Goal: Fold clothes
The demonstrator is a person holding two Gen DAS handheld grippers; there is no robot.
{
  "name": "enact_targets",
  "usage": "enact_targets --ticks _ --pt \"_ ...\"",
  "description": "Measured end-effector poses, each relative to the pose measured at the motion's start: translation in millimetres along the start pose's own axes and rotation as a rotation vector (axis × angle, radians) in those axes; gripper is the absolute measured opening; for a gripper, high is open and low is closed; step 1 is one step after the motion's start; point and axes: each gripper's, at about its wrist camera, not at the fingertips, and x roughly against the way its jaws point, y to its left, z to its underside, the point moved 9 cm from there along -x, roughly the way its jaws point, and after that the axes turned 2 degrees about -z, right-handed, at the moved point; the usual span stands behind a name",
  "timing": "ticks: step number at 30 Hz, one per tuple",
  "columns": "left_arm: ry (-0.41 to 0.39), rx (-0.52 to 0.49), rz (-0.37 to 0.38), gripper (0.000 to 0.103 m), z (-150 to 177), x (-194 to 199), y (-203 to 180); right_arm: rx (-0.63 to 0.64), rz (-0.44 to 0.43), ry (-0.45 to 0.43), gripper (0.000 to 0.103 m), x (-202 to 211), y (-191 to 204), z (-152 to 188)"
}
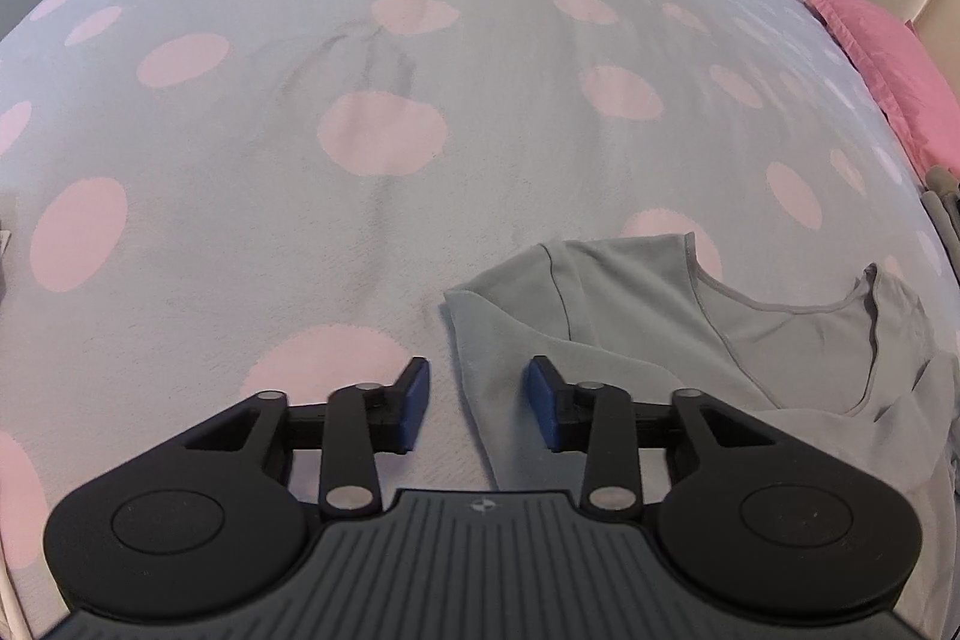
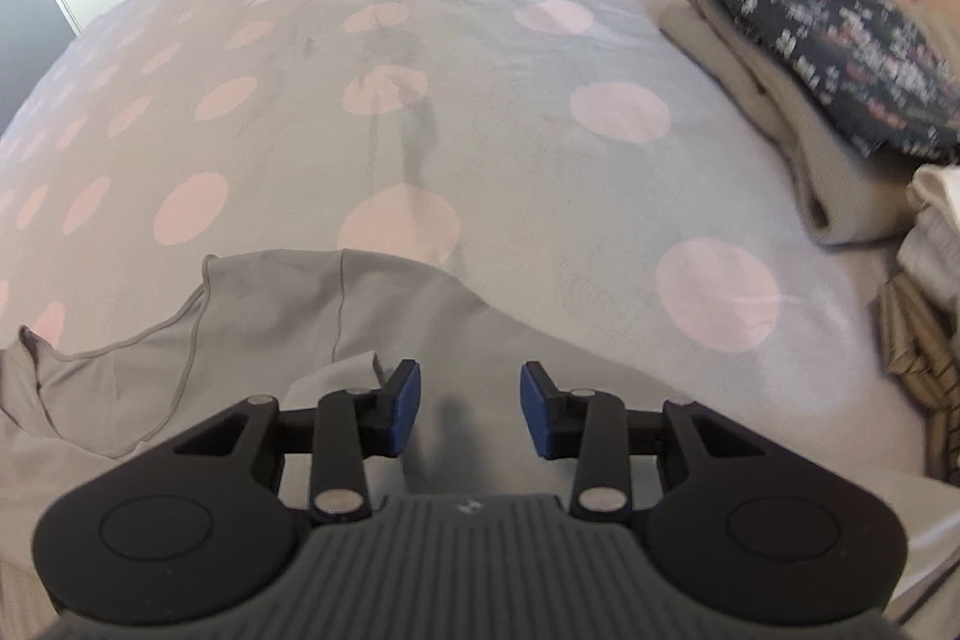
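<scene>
A grey short-sleeved top (image 1: 636, 334) lies spread on the bed, neckline facing away. In the left wrist view its left sleeve edge runs between the blue pads of my left gripper (image 1: 478, 403), which stands open just above the fabric. In the right wrist view the same top (image 2: 300, 304) fills the lower left, and its right sleeve lies under my right gripper (image 2: 469, 409), also open with nothing pinched between its fingers.
The bed is covered by a grey blanket with pink dots (image 1: 384, 136). A stack of folded clothes topped by a dark floral piece (image 2: 840, 46) sits at the right, with more folded items (image 2: 924, 292) below it. Pink pillow (image 1: 888, 64) and headboard lie further right.
</scene>
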Motion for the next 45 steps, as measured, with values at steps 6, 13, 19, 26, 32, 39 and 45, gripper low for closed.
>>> enact_targets --ticks 6,13,19,26,32,39,45 --pt "-0.021 -0.049 -0.004 0.005 0.6 2.7 -7.9 -0.108 -0.148 0.042 0.027 -9.6 7.5 12.1" --pt "-0.067 -0.098 -0.052 0.001 -1.7 15.9 -11.5 -0.088 -0.121 0.001 0.001 8.7 15.7 11.8" --pt "-0.086 -0.090 -0.083 0.001 -2.6 25.1 -4.7 -0.122 0.011 -0.109 0.001 46.0 -3.8 1.0" --pt "-0.069 -0.071 -0.113 0.009 -1.6 18.7 -1.9 -0.106 0.054 -0.037 0.006 19.9 -9.3 6.1" --pt "-0.101 -0.079 -0.089 0.024 7.2 41.8 5.3 -0.094 0.110 -0.080 0.027 23.2 -25.2 5.6" --pt "-0.100 -0.318 -0.023 0.024 60.6 69.3 -29.0 -0.077 0.033 -0.050 0.027 23.9 -18.4 24.8" --pt "-0.095 -0.517 -0.008 0.024 111.2 70.4 -59.5 -0.063 -0.033 -0.025 0.027 25.0 -12.6 41.4"
